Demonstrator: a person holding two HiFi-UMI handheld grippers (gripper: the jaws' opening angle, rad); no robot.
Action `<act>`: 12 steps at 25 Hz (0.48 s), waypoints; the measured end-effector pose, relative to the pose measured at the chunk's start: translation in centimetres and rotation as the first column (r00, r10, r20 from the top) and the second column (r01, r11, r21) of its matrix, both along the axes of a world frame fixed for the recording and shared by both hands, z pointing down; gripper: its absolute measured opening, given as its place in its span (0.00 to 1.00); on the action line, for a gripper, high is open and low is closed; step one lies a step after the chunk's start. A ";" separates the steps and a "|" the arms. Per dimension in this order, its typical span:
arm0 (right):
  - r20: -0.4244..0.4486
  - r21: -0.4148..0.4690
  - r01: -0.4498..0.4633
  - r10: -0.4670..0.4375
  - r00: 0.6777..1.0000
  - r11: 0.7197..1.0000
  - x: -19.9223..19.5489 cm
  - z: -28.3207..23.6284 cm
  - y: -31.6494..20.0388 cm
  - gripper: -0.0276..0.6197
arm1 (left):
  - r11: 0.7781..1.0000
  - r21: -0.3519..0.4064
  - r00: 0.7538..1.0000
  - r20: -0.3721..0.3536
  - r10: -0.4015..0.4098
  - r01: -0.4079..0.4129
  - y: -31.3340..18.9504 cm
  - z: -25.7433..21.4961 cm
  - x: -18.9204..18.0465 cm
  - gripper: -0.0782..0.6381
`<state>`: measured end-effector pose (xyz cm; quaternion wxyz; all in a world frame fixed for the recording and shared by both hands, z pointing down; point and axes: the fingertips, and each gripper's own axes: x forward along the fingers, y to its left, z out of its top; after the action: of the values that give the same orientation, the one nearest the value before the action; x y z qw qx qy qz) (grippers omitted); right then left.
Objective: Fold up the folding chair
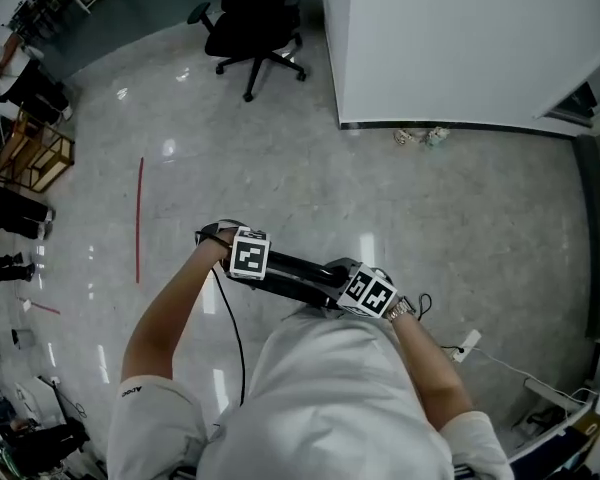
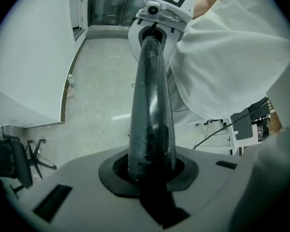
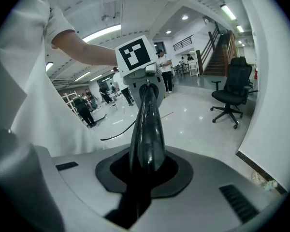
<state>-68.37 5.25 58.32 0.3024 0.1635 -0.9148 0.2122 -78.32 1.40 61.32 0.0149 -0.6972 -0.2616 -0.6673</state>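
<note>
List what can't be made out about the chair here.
Chair: head view shows one black bar; the shirt hides the rest, so folded or not is unclear.
Gripper views: the bar fills the middle; no seat or legs in frame.
Far people: too small, right gripper view.

The right hand-held gripper (image 3: 145,164) clamps a black chair bar (image 3: 147,124) running to the left hand-held gripper (image 3: 146,83).

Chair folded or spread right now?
Folded, it seems: the chair shows only as a narrow black bar clamped between left tongs and right tongs.
</note>
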 end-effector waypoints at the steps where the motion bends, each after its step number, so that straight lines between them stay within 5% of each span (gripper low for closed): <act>1: 0.007 0.000 -0.012 0.012 1.000 1.000 1.2 -0.1 0.4 0.14 | 1.000 0.004 1.000 0.008 0.011 -0.011 0.3 -0.2 1.2 0.23; 12: 0.063 -0.002 -0.184 0.184 0.981 0.983 13.8 -0.1 5.8 0.14 | 0.979 0.048 0.977 0.097 0.191 -0.196 3.5 -1.4 14.6 0.23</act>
<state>-54.57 11.02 58.23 0.2524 0.2413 -0.9052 0.2423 -63.73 4.95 59.91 0.0879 -0.6362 -0.3094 -0.7013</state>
